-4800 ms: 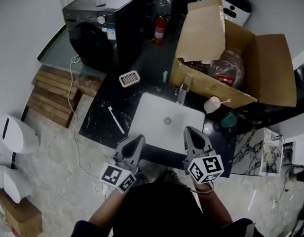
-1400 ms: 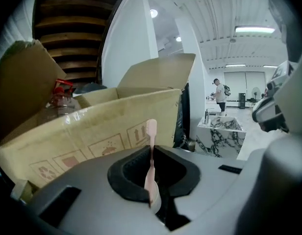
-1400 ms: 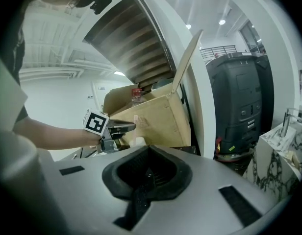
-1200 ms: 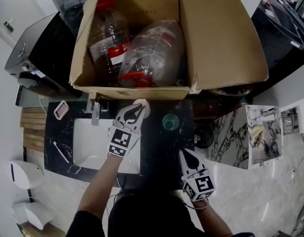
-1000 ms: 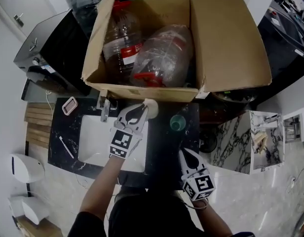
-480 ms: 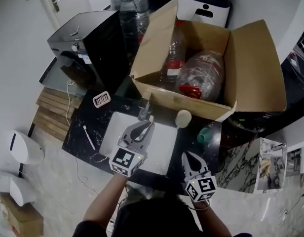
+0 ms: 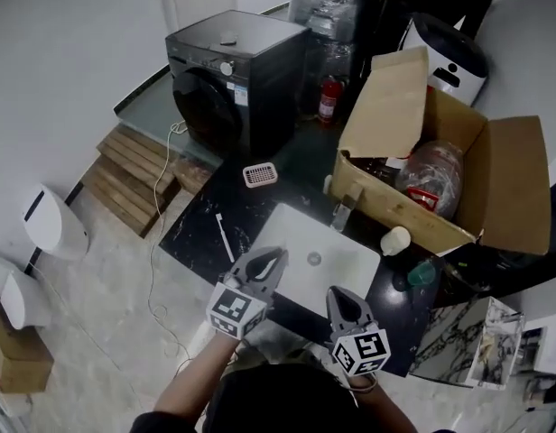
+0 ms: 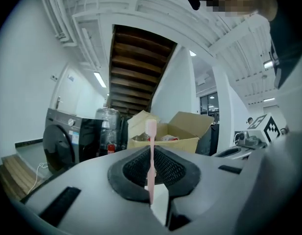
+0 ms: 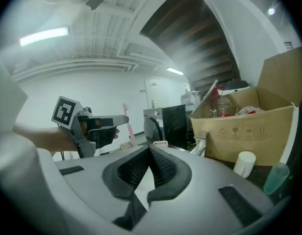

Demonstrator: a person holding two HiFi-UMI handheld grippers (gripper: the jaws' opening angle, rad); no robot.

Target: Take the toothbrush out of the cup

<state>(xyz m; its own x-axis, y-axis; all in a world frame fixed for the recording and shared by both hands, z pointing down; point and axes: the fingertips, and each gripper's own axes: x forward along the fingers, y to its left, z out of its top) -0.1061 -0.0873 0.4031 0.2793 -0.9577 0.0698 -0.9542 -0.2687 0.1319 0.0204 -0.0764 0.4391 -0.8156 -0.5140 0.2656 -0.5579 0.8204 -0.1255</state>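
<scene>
Head view first: both grippers sit low in the frame at the near edge of the black bench (image 7: pixel 197 224). The left gripper (image 7: pixel 264 264) hangs over the near corner of the white sink (image 7: pixel 296 242), and the right gripper (image 7: pixel 341 303) is just beside it. Up at the sink's far right corner the white cup (image 7: pixel 395 240) stands upright on the bench, right in front of the open cardboard box (image 7: pixel 513 179). A green cup (image 7: pixel 422 273) is near it, and both cups are well apart from the grippers.

Over to the left gripper view, and there it is. The fingers are pinching the pink toothbrush (image 8: pixel 151 151) by its handle, and it stands upright with the bristle head at the top, clear above the fingers. A dark washing machine (image 8: pixel 62 141) sits off to the left, with the box straight behind the brush.

Right gripper view now: the fingers are pressed together with nothing between them. The left gripper shows at the left with the toothbrush sticking up from it. The white cup stands on the bench at the right, with no brush in it.
</scene>
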